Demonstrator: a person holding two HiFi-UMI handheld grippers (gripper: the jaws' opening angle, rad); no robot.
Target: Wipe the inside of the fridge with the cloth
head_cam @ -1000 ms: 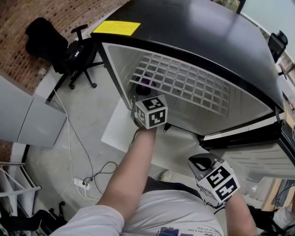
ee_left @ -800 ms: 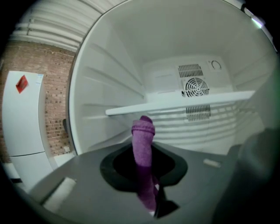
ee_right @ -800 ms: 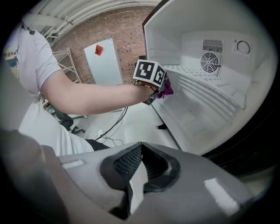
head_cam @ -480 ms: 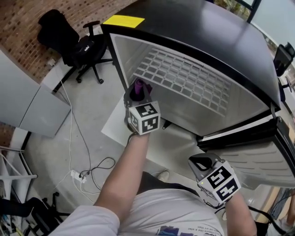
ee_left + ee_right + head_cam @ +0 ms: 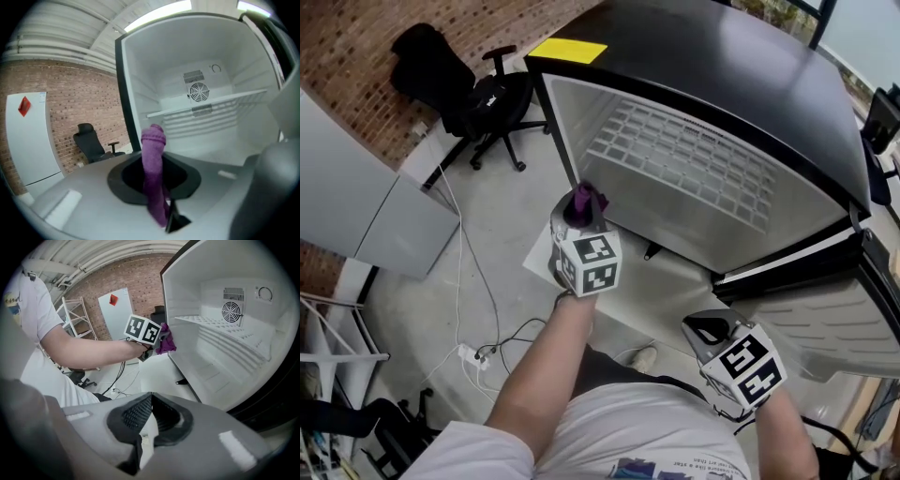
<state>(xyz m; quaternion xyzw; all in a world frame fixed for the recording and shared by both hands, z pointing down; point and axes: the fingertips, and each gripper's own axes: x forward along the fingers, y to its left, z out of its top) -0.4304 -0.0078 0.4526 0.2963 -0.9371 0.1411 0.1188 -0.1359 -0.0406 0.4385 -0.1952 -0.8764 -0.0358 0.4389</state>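
A brick wall (image 5: 347, 37) is seen at ten o'clock in the head view, with a black office chair (image 5: 500, 94) set before it at eleven. At seven, cables (image 5: 499, 345) are strewn over the grey concrete floor (image 5: 502, 202) (a power strip (image 5: 471, 354) among them). A white cabinet (image 5: 366, 216) is placed at nine.

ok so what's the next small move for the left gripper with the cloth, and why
Probably ease the left gripper forward into the fridge and press the cloth against the near inner wall. The cloth is clamped in its jaws but sits just outside the open front, touching no fridge surface.
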